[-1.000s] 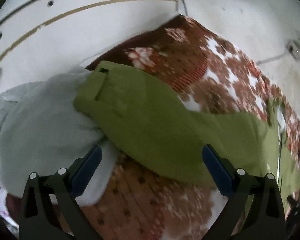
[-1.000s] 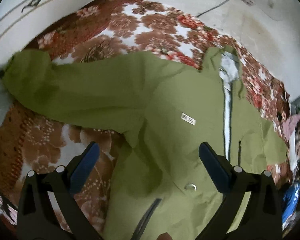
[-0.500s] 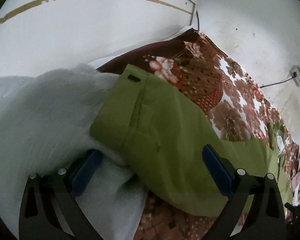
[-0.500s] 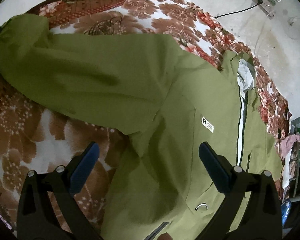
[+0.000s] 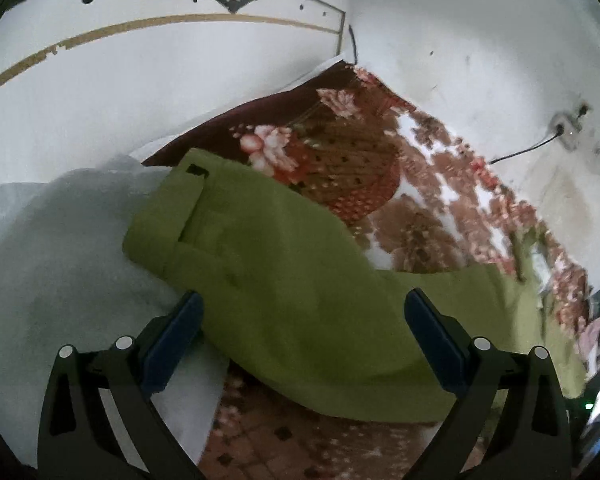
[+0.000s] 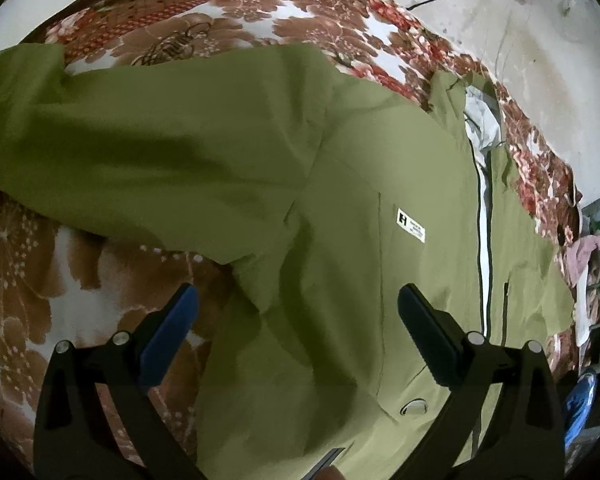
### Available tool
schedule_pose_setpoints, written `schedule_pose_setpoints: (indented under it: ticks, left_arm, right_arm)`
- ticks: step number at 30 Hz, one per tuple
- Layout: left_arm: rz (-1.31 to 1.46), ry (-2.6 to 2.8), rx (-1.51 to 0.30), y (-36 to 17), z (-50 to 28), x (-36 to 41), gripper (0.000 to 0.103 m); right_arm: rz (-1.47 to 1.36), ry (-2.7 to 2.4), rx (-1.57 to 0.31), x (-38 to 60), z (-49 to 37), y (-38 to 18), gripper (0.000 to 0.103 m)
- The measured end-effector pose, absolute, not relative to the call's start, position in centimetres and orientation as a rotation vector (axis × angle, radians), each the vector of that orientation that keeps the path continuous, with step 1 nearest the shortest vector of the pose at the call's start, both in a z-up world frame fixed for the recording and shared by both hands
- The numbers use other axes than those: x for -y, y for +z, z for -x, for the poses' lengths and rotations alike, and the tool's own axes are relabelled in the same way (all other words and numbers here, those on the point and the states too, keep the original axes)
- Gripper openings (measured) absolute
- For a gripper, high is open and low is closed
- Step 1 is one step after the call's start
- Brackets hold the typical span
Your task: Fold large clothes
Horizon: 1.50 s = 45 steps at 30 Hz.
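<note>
An olive green jacket (image 6: 360,208) lies spread front-up on a floral bedspread (image 6: 40,248), its zipper running down the right and a small white label on the chest. Its one sleeve (image 5: 284,264) stretches out to the left, with the cuff (image 5: 168,208) resting on a pale grey garment (image 5: 60,248). My left gripper (image 5: 304,328) hovers open over the middle of that sleeve. Over the armpit area, where the sleeve meets the body, my right gripper (image 6: 298,320) hangs open. Neither holds any cloth.
A white headboard (image 5: 160,52) with gold trim stands behind the bed. A white wall (image 5: 480,40) with a socket and cable (image 5: 564,132) runs along the far side. Clutter, pink cloth (image 6: 584,256) and something blue (image 6: 580,400), lies past the bed's right edge.
The left gripper has swung back to the right along the sleeve, away from the grey garment. The right gripper has moved closer over the jacket's armpit. Both stayed open.
</note>
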<state>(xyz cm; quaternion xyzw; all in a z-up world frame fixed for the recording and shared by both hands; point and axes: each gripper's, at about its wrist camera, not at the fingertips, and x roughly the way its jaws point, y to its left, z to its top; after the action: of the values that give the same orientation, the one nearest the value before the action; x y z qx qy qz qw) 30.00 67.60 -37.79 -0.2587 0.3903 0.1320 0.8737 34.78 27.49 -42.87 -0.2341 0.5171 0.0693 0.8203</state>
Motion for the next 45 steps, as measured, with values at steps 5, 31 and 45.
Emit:
schedule_pose_setpoints:
  ticks: [5,31,45]
  left_arm:
    - [0.653,0.355,-0.833,-40.0,-30.2,-70.9,0.098]
    - [0.586,0.356,-0.738,-31.6,-27.5,-69.7,0.008]
    - [0.364,0.065,-0.498,-16.0,-33.7,-55.0,0.007]
  right_arm:
    - [0.496,0.159,-1.101,-27.7,-34.7,-43.0,0.098]
    - [0.604,0.448,-1.033,-32.6,-33.1,-47.9,0.098]
    - [0.538,0.542,-1.079,-32.3,-33.5,-49.6,0.098]
